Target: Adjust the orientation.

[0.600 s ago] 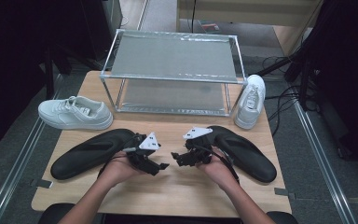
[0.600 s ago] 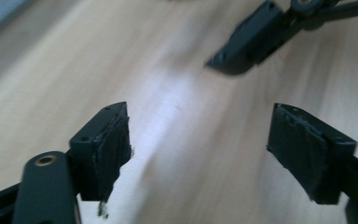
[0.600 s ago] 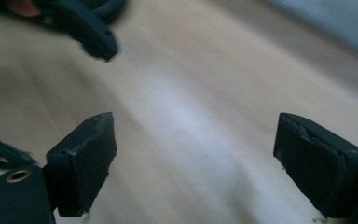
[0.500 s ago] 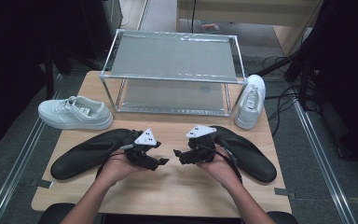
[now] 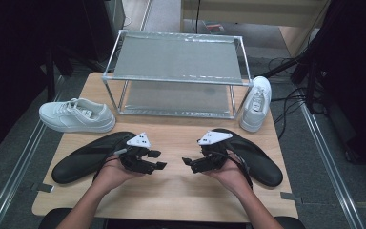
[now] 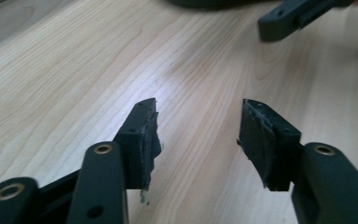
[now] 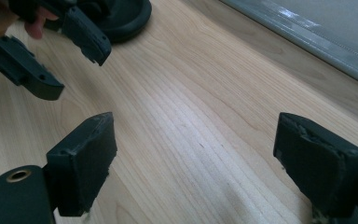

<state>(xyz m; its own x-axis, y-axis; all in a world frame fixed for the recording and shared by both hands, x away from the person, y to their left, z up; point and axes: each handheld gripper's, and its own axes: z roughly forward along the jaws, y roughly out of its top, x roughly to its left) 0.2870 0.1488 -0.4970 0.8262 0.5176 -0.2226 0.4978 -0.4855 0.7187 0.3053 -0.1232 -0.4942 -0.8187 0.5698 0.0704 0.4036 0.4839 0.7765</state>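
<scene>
Moved: left gripper (image 5: 158, 160) and right gripper (image 5: 188, 164) have drawn slightly apart.
Jaws: both agape, empty.
Risk: white leather sneaker (image 5: 76, 116) far left; reaching may sweep black padded armrest (image 5: 88, 156).

High view: soft even overhead light on the wooden table (image 5: 176, 191), surroundings dark, slightly soft overall, faint sheen on the metal shoe rack (image 5: 176, 59). Both gripper views: bright, pale wood well lit, pads in the foreground blurred, soft shadow patches on the wood, far corners out of focus, mild glare.
</scene>
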